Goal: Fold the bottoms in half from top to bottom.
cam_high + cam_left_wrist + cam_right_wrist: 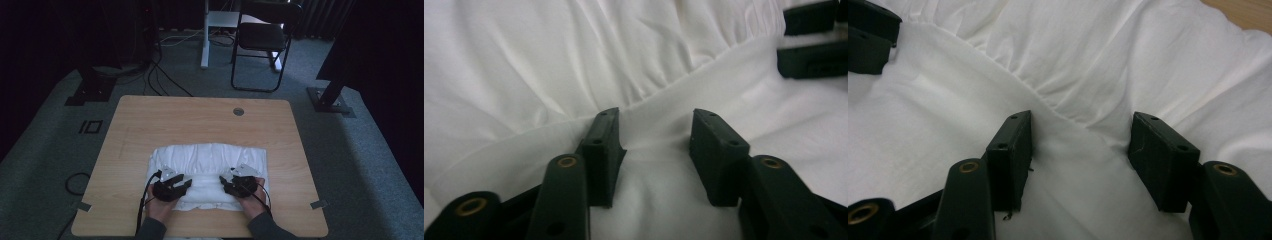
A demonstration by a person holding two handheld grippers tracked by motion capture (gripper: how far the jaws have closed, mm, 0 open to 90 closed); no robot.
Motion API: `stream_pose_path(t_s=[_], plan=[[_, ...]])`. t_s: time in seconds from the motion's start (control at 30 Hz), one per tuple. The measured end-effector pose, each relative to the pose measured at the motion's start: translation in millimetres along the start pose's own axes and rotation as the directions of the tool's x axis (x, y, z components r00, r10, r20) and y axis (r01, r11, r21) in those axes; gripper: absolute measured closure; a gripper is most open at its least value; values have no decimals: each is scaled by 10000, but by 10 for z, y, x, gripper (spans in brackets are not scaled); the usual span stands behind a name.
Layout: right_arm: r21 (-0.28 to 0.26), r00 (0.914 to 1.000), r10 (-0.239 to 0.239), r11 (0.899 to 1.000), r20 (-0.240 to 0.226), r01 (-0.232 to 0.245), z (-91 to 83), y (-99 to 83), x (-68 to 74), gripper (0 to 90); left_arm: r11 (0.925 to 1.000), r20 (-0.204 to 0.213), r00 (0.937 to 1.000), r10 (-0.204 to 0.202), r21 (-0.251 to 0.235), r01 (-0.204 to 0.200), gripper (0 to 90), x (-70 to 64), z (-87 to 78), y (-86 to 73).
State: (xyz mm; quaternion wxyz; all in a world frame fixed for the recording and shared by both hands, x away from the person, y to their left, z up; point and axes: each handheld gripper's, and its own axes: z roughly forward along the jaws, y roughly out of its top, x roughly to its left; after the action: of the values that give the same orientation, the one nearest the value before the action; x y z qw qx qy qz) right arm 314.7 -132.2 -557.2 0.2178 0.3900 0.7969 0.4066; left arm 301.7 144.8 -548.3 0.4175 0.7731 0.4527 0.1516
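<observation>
A white cloth [210, 167], folded into a rough rectangle, lies on the near half of the wooden table [150, 120], a little right of the table's middle line and close to the person's edge. At the left of the high view, the left gripper [186, 183] rests on the cloth's near left part, held by the person's left hand [160, 205], with its black cable [142, 205] trailing down toward the table edge. In the left gripper view its two jaws stand apart, pressed down on the cloth [549, 60] on either side of a raised fold, with white fabric between them but not pinched. Whether the tips actually dig under the fold is hard to tell from this angle. Further right, the right gripper [224, 181] sits on the cloth's near right part, held by the right hand [252, 200]. In the right gripper view its jaws are also spread wide, resting on the cloth [1148, 55] astride the same gathered seam, nothing clamped. A strip of bare table [1248, 12] shows at that view's top right corner
</observation>
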Motion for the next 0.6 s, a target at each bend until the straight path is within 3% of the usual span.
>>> stream_pose_path(t_s=[0.1, 0.13, 0.2, 0.27, 0.3, 0.4, 0.47, 0.53, 0.6], plan=[[156, 10000, -5, 9999, 37, 4, 70, 69, -14, 421, 9993, -771, 9969, -132, -370, 104, 408, 73, -72, 132], [184, 10000, 17, 9998, 27, -18, 81, 80, -19, 421, 9988, -1174, 9928, -232, -455, 180, 368, 120, -106, 172], [208, 10000, 23, 9998, -11, -23, 102, 95, -36, 421, 9978, -1998, 9777, -652, -251, 614, 269, 257, -128, 227], [200, 10000, 40, 9998, -53, -39, 115, 101, -51, 422, 9925, -2131, 9706, -1122, 226, 1197, 166, 398, -109, 229], [181, 10000, 38, 9998, -57, -37, 121, 104, -54, 422, 9912, -2305, 9659, -1180, 308, 1285, 142, 434, -100, 208], [173, 10000, 29, 9998, -37, -28, 130, 107, -52, 422, 9854, -2157, 9649, -1498, 477, 1636, 90, 489, -77, 149], [164, 10000, -33, 9999, 11, 32, 139, 113, -46, 422, 9765, -2172, 9565, -1946, 495, 2099, 72, 541, -38, 80], [151, 10000, -31, 9999, -4, 32, 143, 113, -48, 422, 9718, -2103, 9551, -2087, 653, 2267, 30, 579, -8, 49], [109, 10000, -28, 9999, 3, 28, 144, 110, -46, 422, 9727, -2162, 9540, -2079, 572, 2249, 26, 576, -11, 36]])
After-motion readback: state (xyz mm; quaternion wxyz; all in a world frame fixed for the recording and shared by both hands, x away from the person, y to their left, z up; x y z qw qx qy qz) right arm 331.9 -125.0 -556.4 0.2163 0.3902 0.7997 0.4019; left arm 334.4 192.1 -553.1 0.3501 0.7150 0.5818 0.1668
